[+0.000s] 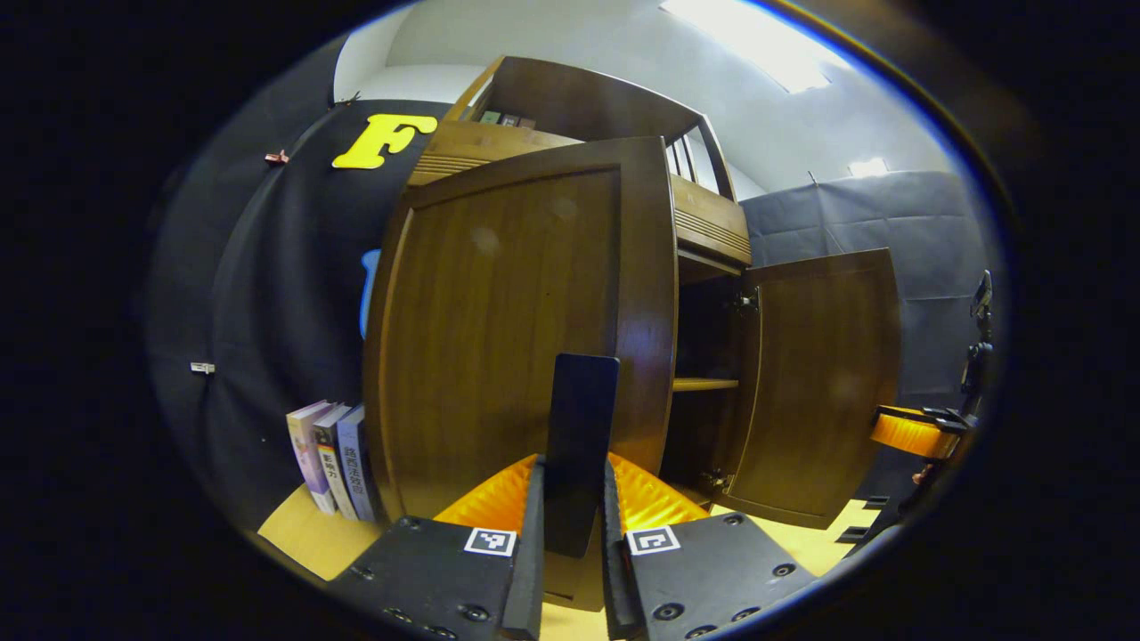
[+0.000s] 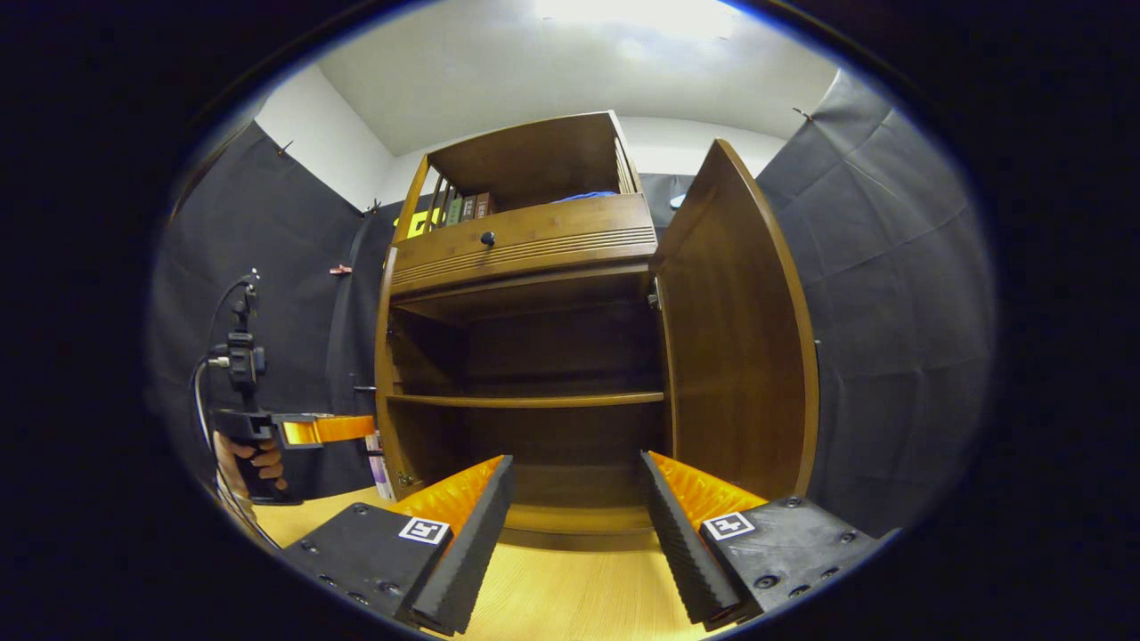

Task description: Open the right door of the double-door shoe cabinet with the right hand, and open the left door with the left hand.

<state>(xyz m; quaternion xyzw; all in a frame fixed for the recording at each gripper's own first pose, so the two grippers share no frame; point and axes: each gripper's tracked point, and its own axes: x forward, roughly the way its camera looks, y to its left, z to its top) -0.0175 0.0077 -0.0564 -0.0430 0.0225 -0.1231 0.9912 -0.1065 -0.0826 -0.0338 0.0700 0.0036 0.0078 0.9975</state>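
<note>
The brown wooden shoe cabinet (image 2: 525,249) stands with both doors swung out. In the left gripper view, the left door (image 1: 508,338) faces me, and my left gripper (image 1: 574,470) is shut on its dark upright handle (image 1: 582,401). The right door (image 1: 819,383) hangs wide open beyond it, with the right gripper (image 1: 917,433) off to its right. In the right gripper view, my right gripper (image 2: 574,463) is open and holds nothing, in front of the open interior with its shelf (image 2: 534,401). The right door (image 2: 739,338) stands out to the right. A hand holds the left gripper (image 2: 307,430) at the far left.
A few upright books (image 1: 334,458) lean beside the cabinet's left side. A drawer with a round knob (image 2: 487,239) sits above the doors, and an open top shelf holds more books (image 2: 463,209). The cabinet rests on a light wooden surface (image 2: 570,588). Black cloth walls surround it.
</note>
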